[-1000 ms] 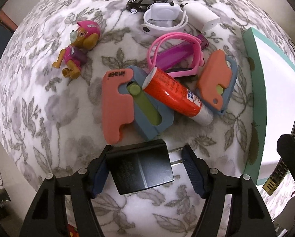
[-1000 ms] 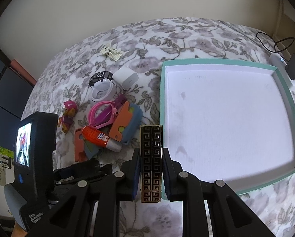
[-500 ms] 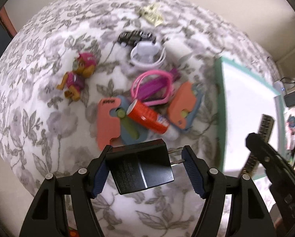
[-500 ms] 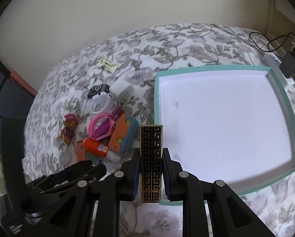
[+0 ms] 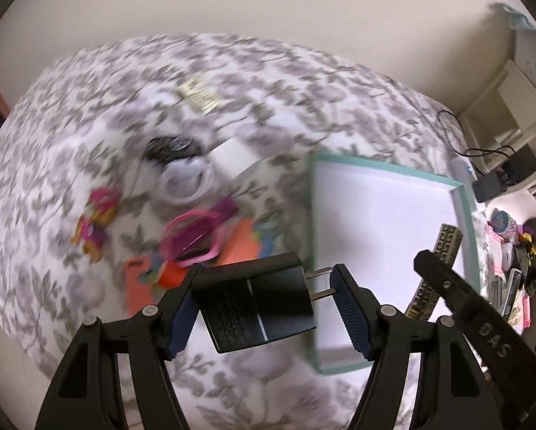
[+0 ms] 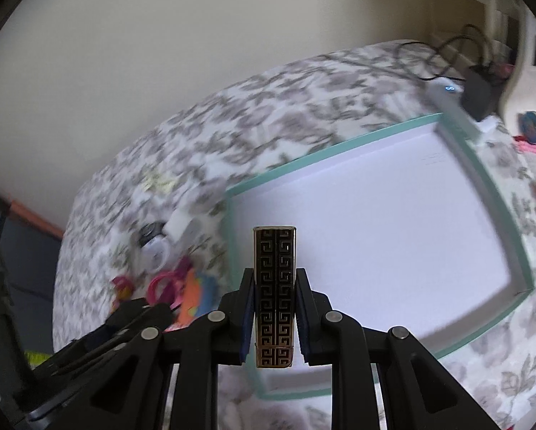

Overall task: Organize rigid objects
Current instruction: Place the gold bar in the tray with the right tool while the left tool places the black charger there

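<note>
My left gripper [image 5: 266, 299] is shut on a black wall charger [image 5: 253, 302], its two prongs pressed against the right pad, held above the flowered bedspread beside the teal-rimmed white tray [image 5: 312, 215]. My right gripper [image 6: 274, 317] is shut on a slim black-and-gold patterned bar [image 6: 274, 294], which stands upright over the near left part of the tray [image 6: 357, 139]. That bar [image 5: 443, 251] and the right gripper's black frame also show at the right of the left wrist view. The tray's white floor holds nothing.
Left of the tray lies a blurred heap: pink puppy figure [image 5: 95, 222], pink hoop [image 5: 192, 240], orange-and-blue pieces [image 5: 246, 247], white ring [image 5: 185, 179], white box [image 5: 232, 159], black toy car [image 5: 171, 147], cream clip [image 5: 198, 96]. Cables and a dark adapter [image 6: 477, 89] sit beyond the tray.
Both grippers have risen and swung right toward the tray with their loads. The toy heap has dropped away to the left, and the right view has rolled so the tray looks tilted.
</note>
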A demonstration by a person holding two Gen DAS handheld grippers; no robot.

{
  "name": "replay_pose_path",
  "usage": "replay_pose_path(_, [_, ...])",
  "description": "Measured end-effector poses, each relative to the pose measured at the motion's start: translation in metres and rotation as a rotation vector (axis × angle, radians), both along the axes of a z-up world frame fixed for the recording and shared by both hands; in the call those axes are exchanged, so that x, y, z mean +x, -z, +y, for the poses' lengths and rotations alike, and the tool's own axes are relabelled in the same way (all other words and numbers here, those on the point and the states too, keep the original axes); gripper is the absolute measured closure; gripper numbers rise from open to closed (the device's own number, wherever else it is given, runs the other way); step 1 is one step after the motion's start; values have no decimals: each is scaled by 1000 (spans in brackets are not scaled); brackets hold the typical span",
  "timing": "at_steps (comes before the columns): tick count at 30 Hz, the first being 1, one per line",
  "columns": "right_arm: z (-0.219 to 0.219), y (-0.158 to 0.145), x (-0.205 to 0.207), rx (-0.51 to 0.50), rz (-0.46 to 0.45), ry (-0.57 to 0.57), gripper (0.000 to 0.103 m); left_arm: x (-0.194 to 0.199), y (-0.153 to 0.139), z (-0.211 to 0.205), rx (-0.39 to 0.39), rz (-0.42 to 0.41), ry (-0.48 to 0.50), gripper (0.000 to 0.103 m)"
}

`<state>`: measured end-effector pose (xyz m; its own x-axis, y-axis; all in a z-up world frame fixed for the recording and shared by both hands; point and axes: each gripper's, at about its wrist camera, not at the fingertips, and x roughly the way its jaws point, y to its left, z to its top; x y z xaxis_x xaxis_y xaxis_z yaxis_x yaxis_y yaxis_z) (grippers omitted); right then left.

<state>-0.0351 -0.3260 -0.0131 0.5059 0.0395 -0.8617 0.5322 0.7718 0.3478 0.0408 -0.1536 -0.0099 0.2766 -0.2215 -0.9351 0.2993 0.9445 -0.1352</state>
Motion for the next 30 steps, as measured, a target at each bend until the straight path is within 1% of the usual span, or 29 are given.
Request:
replay_pose_path(5, [-38,15,-7,-10,85,126,81,6,7,-40,-21,20,54,31])
replay_pose_path(9, [-62,23,-14,-44,137,190,81,11,20,-69,-10,36,87,31])
replay_pose_path(13, [-81,28,-18,-72,168,232,81,15,32,-87,-13,57,102,31])
replay_pose_path(20, [-100,33,-12,-114,196,259,81,23,50,-110,4,65,117,31])
replay_pose_path(30, [-113,52,6,-135,237,233,81,36,65,-136,31,57,125,31])
